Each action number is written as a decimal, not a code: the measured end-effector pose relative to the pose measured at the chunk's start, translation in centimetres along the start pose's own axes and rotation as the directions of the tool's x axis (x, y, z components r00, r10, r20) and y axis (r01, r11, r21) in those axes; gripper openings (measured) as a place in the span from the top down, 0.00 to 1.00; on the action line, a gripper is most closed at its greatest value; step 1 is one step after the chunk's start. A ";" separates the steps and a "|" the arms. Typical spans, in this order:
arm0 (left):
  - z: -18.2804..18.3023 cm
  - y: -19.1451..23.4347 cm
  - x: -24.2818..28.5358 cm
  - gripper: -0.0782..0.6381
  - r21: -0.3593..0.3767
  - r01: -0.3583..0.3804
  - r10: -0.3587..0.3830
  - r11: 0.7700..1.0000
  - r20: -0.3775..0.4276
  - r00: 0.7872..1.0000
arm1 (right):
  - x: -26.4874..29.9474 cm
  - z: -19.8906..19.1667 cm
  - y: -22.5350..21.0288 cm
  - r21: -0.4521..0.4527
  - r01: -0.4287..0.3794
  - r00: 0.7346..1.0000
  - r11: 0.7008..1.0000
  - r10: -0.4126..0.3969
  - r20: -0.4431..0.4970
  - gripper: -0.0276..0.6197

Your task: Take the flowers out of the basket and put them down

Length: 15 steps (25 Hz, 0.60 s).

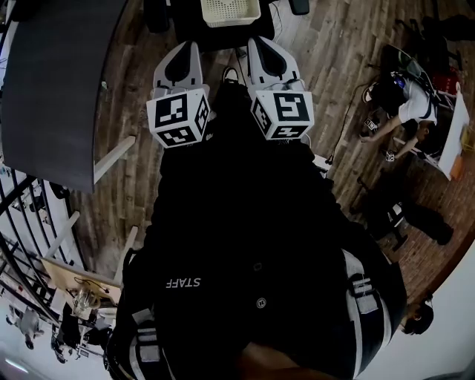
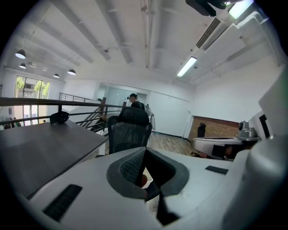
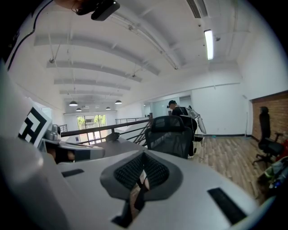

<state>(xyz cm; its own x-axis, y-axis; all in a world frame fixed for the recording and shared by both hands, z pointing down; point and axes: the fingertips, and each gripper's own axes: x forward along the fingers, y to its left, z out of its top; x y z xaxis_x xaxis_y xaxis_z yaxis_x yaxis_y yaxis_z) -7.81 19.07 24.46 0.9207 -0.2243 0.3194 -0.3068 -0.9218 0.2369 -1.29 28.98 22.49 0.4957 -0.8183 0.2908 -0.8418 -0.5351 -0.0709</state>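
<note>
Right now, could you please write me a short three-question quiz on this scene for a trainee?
1. True or false: the right gripper holds a flower.
2. In the head view, the basket is: A) ahead of the person, B) behind the person, C) in the right gripper.
3. Fill in: the chair is coloured ___.
Key: 1 false, its jaws are shut and empty; 2 A; 3 black.
</note>
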 end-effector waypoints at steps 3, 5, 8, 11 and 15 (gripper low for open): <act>-0.4 -0.2 1.7 0.89 0.008 -0.005 0.005 1.000 -0.019 1.000 | 1.8 -0.5 -1.1 0.014 -0.009 1.000 1.000 0.009 -0.017 0.94; -0.3 -0.2 3.1 0.89 0.016 -0.011 0.011 1.000 -0.031 0.999 | 3.2 -0.6 -2.1 0.023 -0.017 1.000 1.000 0.018 -0.025 0.94; 0.1 0.1 6.0 0.89 0.025 -0.022 0.024 0.999 -0.052 0.998 | 5.9 -0.5 -3.7 0.037 -0.034 0.999 0.999 0.036 -0.038 0.94; 1.3 0.9 9.6 0.89 0.022 -0.041 0.041 0.999 -0.032 0.999 | 9.3 -0.4 -5.6 0.048 -0.050 0.997 0.998 0.053 -0.056 0.94; 2.9 1.6 14.4 0.89 0.029 -0.075 0.074 0.997 0.023 0.997 | 13.4 -0.3 -8.4 0.048 -0.069 0.994 0.996 0.073 -0.077 0.94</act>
<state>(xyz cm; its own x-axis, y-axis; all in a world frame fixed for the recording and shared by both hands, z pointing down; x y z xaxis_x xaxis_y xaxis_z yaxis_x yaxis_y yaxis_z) 5.66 13.46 26.76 0.9006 -0.2991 0.3153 -0.3675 -0.9113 0.1854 12.37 22.57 27.31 0.4155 -0.8365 0.3574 -0.8629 -0.4867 -0.1361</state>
